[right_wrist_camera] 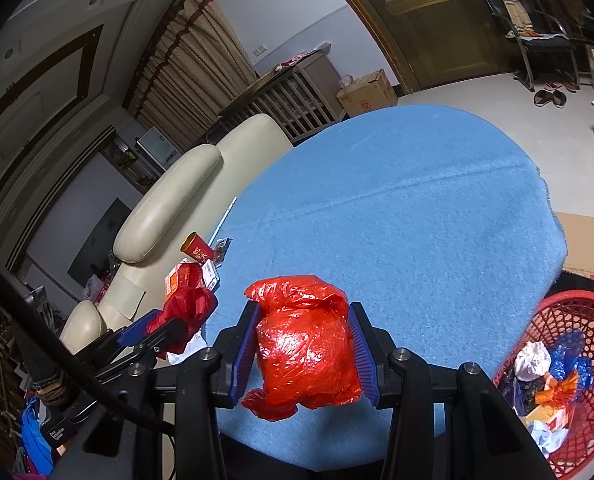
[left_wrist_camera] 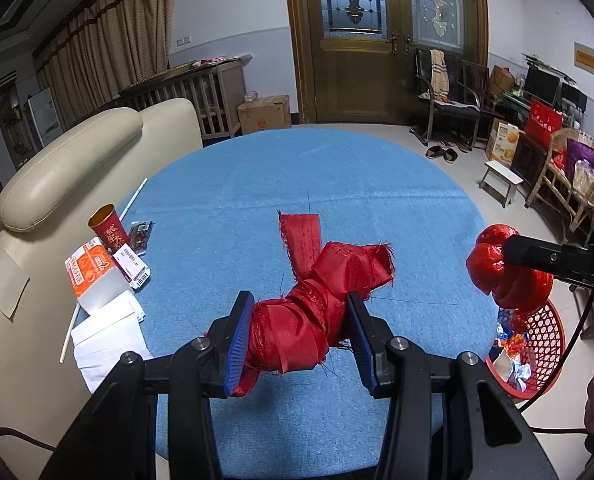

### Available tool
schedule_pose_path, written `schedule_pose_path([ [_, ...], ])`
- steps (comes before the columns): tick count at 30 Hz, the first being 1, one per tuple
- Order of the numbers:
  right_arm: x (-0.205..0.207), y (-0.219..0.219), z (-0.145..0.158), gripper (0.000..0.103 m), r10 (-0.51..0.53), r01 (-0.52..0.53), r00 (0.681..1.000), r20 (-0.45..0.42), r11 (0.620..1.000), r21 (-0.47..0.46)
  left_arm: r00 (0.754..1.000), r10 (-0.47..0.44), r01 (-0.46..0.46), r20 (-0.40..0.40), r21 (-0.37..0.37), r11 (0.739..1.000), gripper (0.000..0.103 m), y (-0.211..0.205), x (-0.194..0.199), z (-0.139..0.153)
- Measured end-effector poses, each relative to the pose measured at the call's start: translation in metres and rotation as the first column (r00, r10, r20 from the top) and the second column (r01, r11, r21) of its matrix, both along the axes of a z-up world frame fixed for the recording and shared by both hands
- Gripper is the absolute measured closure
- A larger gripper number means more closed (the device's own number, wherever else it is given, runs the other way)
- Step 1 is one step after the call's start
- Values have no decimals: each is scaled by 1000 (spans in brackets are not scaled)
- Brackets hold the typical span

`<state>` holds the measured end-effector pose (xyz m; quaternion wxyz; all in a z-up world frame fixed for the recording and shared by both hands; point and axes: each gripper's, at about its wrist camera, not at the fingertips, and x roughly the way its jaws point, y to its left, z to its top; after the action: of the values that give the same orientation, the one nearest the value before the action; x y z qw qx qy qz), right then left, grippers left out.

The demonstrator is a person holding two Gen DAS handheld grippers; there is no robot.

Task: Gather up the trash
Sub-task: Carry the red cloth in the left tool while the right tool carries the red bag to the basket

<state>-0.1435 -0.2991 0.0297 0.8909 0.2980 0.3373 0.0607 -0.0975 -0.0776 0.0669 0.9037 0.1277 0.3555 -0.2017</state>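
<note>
The left claw (left_wrist_camera: 299, 332) is clamped on a wad of frayed red cloth (left_wrist_camera: 317, 300), held above the near part of the round blue surface (left_wrist_camera: 297, 184). The right claw (right_wrist_camera: 309, 348) grips a crumpled red plastic bag (right_wrist_camera: 307, 344) between its blue pads. Only the left view shows the cup (left_wrist_camera: 109, 228), carton (left_wrist_camera: 93, 276), white napkins (left_wrist_camera: 109, 336) and straw (left_wrist_camera: 135, 196) clearly at the surface's left edge; the right view has the cloth wad partly covering them. The right view looks into the red basket (right_wrist_camera: 577, 312) on the floor, holding what seem to be wrappers; the left view cuts it off behind the surface
</note>
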Motion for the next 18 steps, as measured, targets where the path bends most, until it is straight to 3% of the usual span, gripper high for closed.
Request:
schedule_pose_path([
  [18, -27, -19, -6, 56, -51, 51, 999, -2, 999, 19, 998, -67, 66, 13, 44, 997, 55, -26, -15, 0],
])
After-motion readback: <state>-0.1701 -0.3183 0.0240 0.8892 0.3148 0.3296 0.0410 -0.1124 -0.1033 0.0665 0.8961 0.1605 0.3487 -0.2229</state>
